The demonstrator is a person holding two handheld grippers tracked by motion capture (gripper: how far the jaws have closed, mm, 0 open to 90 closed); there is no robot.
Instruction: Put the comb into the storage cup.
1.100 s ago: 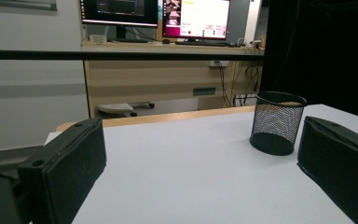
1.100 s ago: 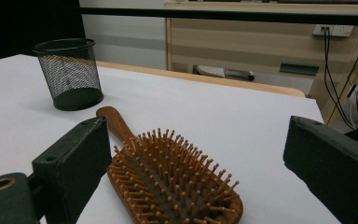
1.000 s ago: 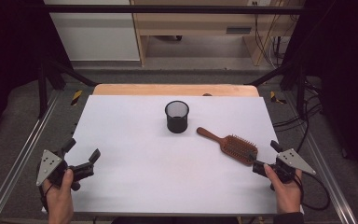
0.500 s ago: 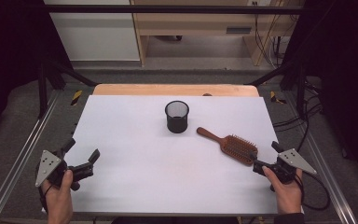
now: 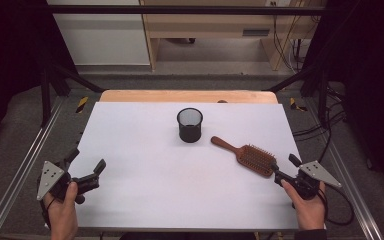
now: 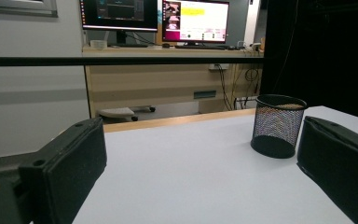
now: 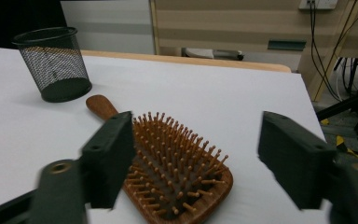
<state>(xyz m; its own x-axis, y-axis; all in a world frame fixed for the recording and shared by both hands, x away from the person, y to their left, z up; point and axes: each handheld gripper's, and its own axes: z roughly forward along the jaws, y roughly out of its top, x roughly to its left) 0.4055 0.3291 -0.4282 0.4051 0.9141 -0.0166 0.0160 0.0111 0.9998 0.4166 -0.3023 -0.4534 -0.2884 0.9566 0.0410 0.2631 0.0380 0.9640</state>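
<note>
A wooden hairbrush (image 5: 247, 157) lies bristles up at the table's right, its handle pointing toward a black mesh cup (image 5: 190, 125) near the middle. My right gripper (image 5: 285, 166) sits at the brush's head end. Its jaws have just been closing. In the right gripper view they (image 7: 198, 126) straddle the brush head (image 7: 177, 163) without pressing on it, and the cup (image 7: 53, 63) stands beyond at the far left. My left gripper (image 5: 87, 160) rests open and empty at the front left. The left gripper view (image 6: 203, 126) looks across the bare table at the cup (image 6: 277, 126).
The white table top (image 5: 145, 190) has a wooden strip (image 5: 187, 96) along its far edge and metal rails at both sides. Beyond the table stand a desk with monitors (image 6: 154, 16) and cables on the floor.
The right gripper's jaws stand a little closer together than before. Both hands, the brush and the cup have kept their places.
</note>
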